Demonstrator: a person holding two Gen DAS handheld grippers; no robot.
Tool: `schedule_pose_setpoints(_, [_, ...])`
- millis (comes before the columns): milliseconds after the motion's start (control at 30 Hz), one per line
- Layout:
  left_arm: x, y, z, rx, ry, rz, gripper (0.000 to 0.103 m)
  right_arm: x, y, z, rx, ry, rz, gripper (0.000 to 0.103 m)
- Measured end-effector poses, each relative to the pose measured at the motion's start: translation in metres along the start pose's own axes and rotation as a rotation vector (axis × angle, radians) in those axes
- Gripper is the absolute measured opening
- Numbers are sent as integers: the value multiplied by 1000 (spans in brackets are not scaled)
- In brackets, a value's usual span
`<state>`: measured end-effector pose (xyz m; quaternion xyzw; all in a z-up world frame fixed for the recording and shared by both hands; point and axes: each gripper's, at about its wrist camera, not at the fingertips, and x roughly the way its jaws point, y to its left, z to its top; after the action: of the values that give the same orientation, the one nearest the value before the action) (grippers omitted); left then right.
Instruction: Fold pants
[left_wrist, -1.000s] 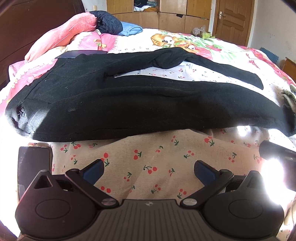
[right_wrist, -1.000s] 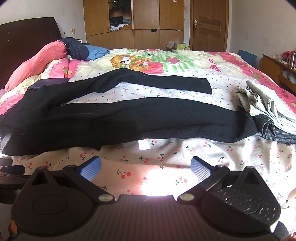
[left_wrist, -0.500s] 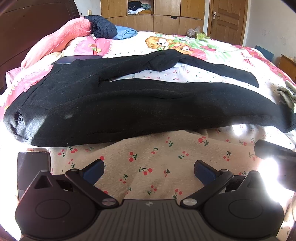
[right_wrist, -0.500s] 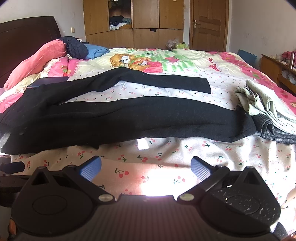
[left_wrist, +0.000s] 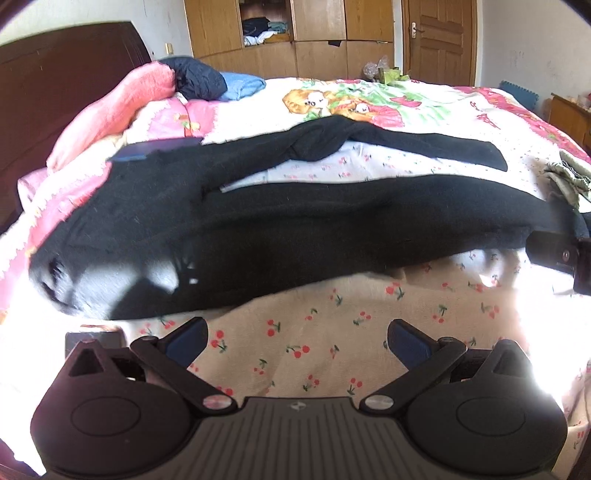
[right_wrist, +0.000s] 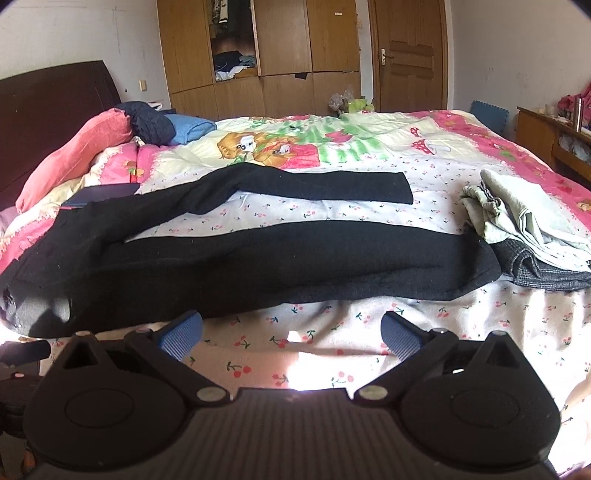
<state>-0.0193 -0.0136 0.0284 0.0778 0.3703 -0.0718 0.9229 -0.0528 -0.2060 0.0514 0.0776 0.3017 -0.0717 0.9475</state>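
Black pants (left_wrist: 295, 229) lie spread across the bed, waist at the left, both legs running to the right with a gap of sheet between them. They also show in the right wrist view (right_wrist: 280, 258). My left gripper (left_wrist: 295, 338) is open and empty, just short of the near leg's front edge. My right gripper (right_wrist: 291, 330) is open and empty, also just in front of the near leg. Part of the right gripper (left_wrist: 557, 254) shows at the right of the left wrist view, near the near leg's cuff.
A cherry-print sheet (right_wrist: 332, 332) covers the bed's near side. A pile of grey and light clothes (right_wrist: 524, 229) lies right of the cuffs. Pink pillow (right_wrist: 74, 155), dark jacket and blue cloth sit by the dark headboard. Wardrobe and door stand behind.
Both grippers have moved forward and a little up towards the near leg's edge; the pants look closer. The right gripper now shows higher, by the cuff, in the left wrist view. Both stay open.
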Motion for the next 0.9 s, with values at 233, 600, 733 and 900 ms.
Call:
schedule_pose_setpoints(233, [-1,-41,42,110,-15,-35,103,19,-80,8,147,26,-35,102])
schedule_pose_setpoints(600, [69,-99,74,351,-87,-212,103,115,-198,19,471,161,-170,35])
schedule_pose_setpoints(733, [90,-81,76,364,-57,-169,103,132,-224,16,587,186,-183,4])
schedule_pose_setpoints(900, [93,-24,78,274,-21,-156,101,115,-199,27,364,213,-293,10])
